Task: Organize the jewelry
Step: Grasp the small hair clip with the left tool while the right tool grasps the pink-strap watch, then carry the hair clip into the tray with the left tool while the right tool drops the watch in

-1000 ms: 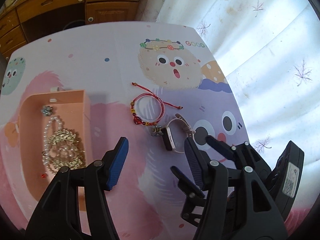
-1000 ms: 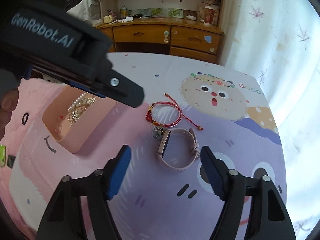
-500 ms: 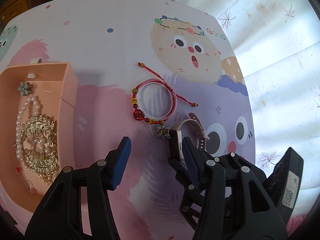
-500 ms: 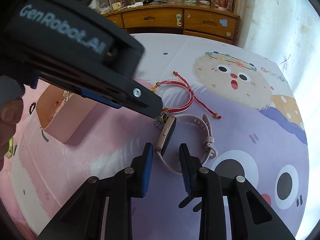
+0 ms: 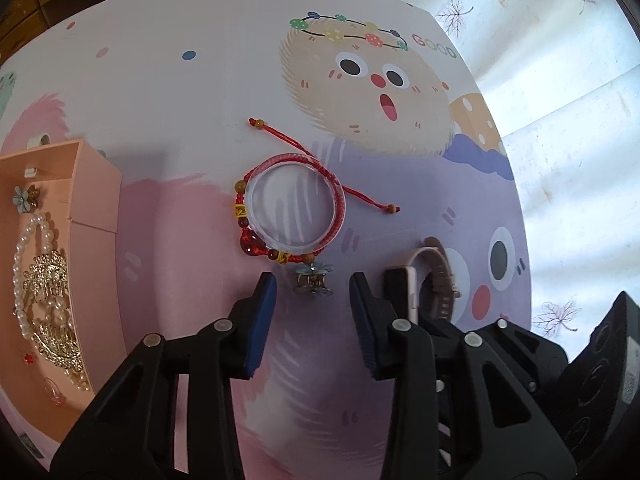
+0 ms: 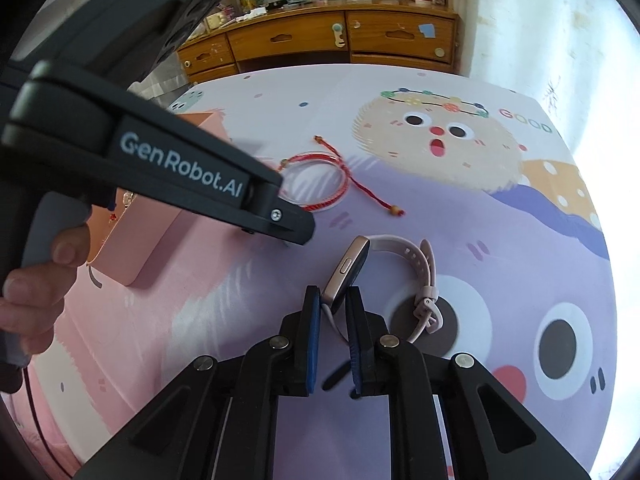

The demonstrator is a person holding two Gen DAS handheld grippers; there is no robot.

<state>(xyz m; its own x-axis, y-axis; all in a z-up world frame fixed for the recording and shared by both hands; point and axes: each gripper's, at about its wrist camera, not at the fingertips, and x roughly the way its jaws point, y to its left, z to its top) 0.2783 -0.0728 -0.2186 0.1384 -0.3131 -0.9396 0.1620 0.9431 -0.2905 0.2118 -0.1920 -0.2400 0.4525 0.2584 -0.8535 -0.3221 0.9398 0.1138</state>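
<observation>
My right gripper (image 6: 334, 300) is shut on the pink smartwatch (image 6: 352, 266), gripping the near end of its case; the strap (image 6: 424, 280) loops to the right on the cloth. My left gripper (image 5: 312, 292) is open, its fingers either side of a small flower charm clip (image 5: 314, 280) on the table. A red braided bracelet (image 5: 292, 212) around a clear ring lies just beyond it; it also shows in the right wrist view (image 6: 320, 180). The watch (image 5: 424, 284) sits right of the left gripper. A pink box (image 5: 92, 240) at left holds pearls and a gold hairpiece (image 5: 52, 312).
The cartoon tablecloth (image 5: 200, 100) covers the table. A wooden drawer cabinet (image 6: 320, 40) stands beyond the far edge and a white curtain (image 5: 560, 80) hangs at right. The left gripper body (image 6: 160, 160) crosses the right wrist view, hiding part of the pink box (image 6: 132, 240).
My right gripper has closed from wide open onto the watch case. My left gripper has moved forward and down, narrowing around the flower charm.
</observation>
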